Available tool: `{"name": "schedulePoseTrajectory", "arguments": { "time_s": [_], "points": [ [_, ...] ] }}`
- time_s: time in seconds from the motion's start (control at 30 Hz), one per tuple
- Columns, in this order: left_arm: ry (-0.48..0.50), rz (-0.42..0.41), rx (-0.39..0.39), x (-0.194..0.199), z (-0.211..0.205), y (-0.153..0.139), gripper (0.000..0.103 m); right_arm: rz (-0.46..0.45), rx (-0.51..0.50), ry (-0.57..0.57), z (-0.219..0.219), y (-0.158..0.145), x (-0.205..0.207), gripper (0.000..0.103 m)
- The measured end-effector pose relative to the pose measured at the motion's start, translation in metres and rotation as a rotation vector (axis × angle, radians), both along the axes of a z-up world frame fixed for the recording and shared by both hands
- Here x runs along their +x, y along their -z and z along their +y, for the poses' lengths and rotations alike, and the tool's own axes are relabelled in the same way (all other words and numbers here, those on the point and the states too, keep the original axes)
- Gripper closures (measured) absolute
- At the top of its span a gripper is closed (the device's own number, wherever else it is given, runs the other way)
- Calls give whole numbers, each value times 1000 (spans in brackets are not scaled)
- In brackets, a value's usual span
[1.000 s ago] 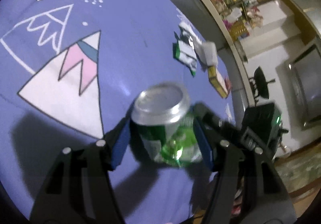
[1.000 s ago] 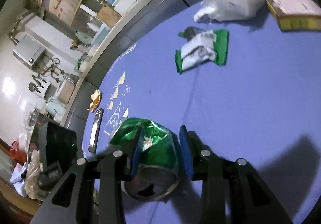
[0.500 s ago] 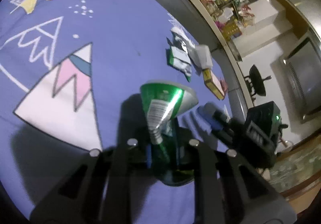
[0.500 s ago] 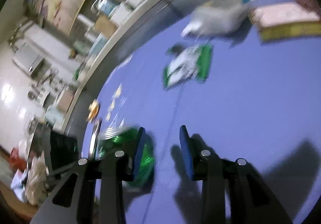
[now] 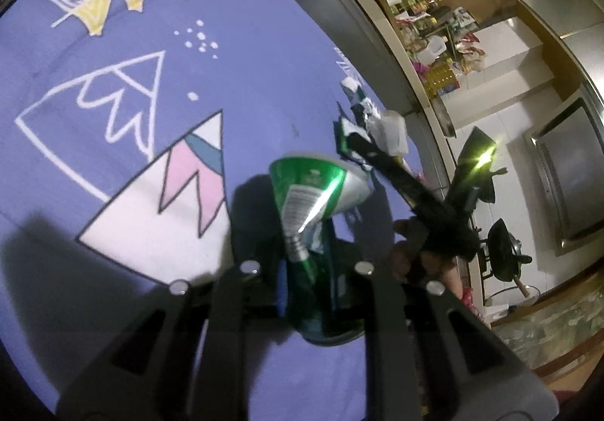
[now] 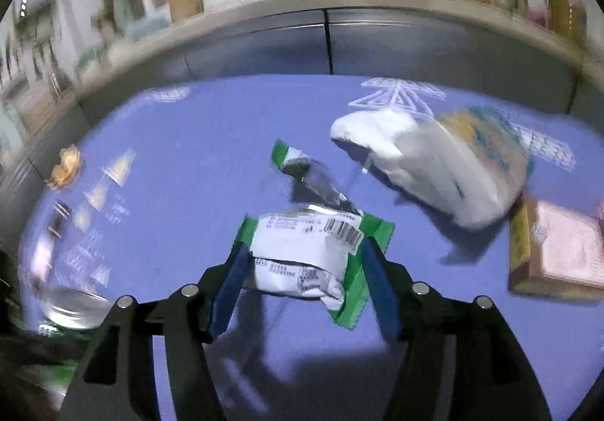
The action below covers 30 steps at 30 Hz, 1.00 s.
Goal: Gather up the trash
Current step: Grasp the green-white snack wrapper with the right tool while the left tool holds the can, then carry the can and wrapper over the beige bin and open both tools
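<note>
Only in the left wrist view: crushed green can (image 5: 313, 202) pinched at its flattened middle between the nearly closed pads of the left gripper (image 5: 307, 289), jaws having just been closing on it, top end flared above the fingers, over the purple cloth (image 5: 245, 55) of the surface, beside a printed pink-and-white mountain (image 5: 170, 206). Beyond the can, right gripper (image 5: 381, 160) seen reaching toward the far litter. Only in the right wrist view: green-and-white snack wrapper (image 6: 309, 251) lying flat between the partly open blue pads of the right gripper (image 6: 305, 277); contact with the pads impossible to tell. Behind the wrapper, a torn foil piece (image 6: 302, 172); to its right, a white plastic bag (image 6: 434, 164) and a yellow-edged box (image 6: 558, 243). Far left of the wrapper, a crumpled yellowish scrap (image 6: 66, 164).
</note>
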State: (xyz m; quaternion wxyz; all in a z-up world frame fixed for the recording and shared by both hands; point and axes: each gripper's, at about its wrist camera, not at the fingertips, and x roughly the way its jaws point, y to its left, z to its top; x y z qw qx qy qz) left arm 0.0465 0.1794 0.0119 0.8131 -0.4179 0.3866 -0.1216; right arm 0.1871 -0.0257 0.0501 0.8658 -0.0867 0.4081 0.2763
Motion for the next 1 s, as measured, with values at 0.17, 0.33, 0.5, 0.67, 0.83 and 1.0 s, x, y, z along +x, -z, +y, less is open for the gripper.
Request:
{"name": "schedulePoseTrajectory", "arguments": {
  "time_s": [0.17, 0.33, 0.5, 0.67, 0.83, 1.0],
  "points": [
    [44, -13, 22, 6, -18, -9, 90, 22, 51, -3, -18, -4, -18, 93],
    [123, -29, 20, 15, -51, -19, 92, 54, 200, 29, -81, -23, -60, 92],
    [227, -39, 35, 32, -100, -32, 92, 64, 259, 165, -165, -25, -96, 92],
    [313, -60, 70, 50, -151, -51, 92, 53, 317, 324, -246, -25, -119, 92],
    [399, -73, 98, 71, -207, -66, 92, 24, 361, 415, -300, -25, -136, 92],
    [517, -88, 144, 93, -280, -79, 92, -30, 419, 537, -361, -31, -141, 92]
  ]
}}
